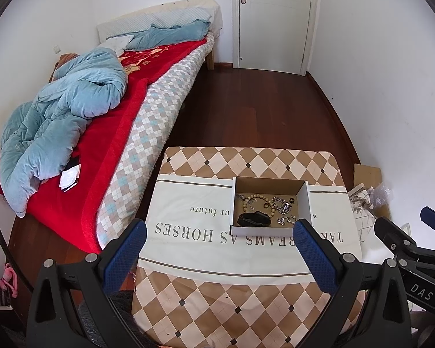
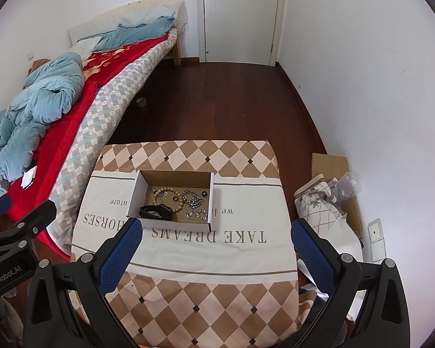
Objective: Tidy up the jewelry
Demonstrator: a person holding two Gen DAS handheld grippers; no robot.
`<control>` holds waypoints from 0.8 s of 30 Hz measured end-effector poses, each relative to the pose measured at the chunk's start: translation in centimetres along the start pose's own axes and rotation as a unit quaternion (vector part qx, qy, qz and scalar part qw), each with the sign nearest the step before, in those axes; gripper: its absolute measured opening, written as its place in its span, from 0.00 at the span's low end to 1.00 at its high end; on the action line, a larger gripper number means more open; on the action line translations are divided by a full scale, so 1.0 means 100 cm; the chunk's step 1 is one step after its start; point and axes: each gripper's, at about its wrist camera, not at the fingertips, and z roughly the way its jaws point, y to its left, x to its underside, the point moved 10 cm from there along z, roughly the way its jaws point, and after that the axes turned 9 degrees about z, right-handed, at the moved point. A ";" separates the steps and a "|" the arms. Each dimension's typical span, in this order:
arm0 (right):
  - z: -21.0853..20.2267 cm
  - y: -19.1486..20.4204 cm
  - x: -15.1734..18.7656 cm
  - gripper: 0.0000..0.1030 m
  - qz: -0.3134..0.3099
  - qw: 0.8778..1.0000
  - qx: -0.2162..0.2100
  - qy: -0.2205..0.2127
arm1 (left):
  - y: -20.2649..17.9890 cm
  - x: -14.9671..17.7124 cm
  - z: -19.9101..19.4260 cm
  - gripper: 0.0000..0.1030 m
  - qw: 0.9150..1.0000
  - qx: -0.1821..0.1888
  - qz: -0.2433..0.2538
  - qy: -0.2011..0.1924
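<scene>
Inside rectangular cardboard box (image 2: 171, 200): round wooden-bead bracelet (image 2: 166, 195), metal chain (image 2: 193, 198), black band (image 2: 156, 211).

Left gripper (image 1: 219, 227): jaws spread wide, blue-padded fingers (image 1: 124, 256) angled outward, nothing between them. Right gripper (image 2: 216, 226): same pose, jaws wide apart, blue pads (image 2: 120, 256) bare. Both held level, side by side, pointing forward and slightly down. Each gripper's black frame enters other's view at the edge.
</scene>
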 end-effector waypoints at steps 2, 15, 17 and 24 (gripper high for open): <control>0.000 0.000 0.000 1.00 0.000 1.000 0.000 0.000 | 0.001 0.000 -0.001 1.00 1.000 -0.001 -0.001 -0.001; 0.001 -0.002 -0.002 1.00 0.000 1.000 -0.001 0.001 | 0.003 0.002 -0.001 1.00 1.000 0.000 0.006 0.003; 0.001 -0.002 -0.002 1.00 -0.002 1.000 0.000 0.001 | 0.003 0.003 -0.002 1.00 1.000 0.000 0.007 0.002; 0.001 -0.004 -0.001 1.00 -0.002 1.000 0.000 0.000 | 0.002 0.004 -0.002 1.00 1.000 0.002 0.008 0.003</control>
